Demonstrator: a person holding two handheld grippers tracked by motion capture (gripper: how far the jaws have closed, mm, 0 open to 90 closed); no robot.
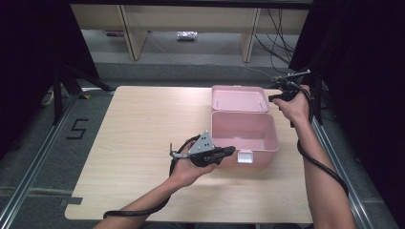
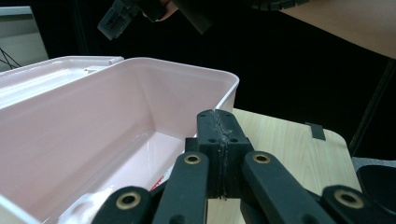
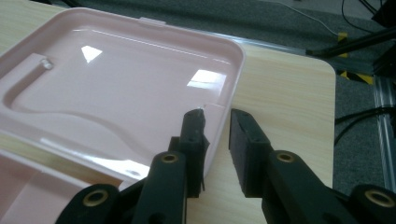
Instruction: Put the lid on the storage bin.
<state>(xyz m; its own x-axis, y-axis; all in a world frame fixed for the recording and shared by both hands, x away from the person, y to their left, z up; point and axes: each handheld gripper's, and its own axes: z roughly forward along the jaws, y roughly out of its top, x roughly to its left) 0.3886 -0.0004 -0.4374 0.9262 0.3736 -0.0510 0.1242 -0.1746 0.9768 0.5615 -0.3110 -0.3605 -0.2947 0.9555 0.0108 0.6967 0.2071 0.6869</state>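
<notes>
i see a pink plastic box [image 1: 244, 133] sitting open on the right half of the light wooden table [image 1: 143, 143], its long axis running across the table from left to right, the open tub facing up. its lid [image 1: 239, 98] is thrown back flat on the far side, inner face up, joined along the tub's far long edge, and a small white latch [image 1: 245, 156] hangs at the middle of the near wall. my left gripper [image 1: 228, 151] lies level at the box's near left corner, pointing right along the front wall; from its own view the two jaws are pressed flat together with nothing between them, tips just outside the tub's rim [image 2: 187, 70]. whether they touch the wall i cannot tell. my right gripper [image 3: 215, 122] is at the far right corner of the lid, and its jaws stand partly apart, straddling the lid's edge [image 3: 236, 70]: one jaw over the lid's inner side, the other over the table just beside it. the pads do not look pressed on the rim, so i see no grip there. the tub's inside looks bare apart from a small bit at the bottom too unclear to name.
</notes>
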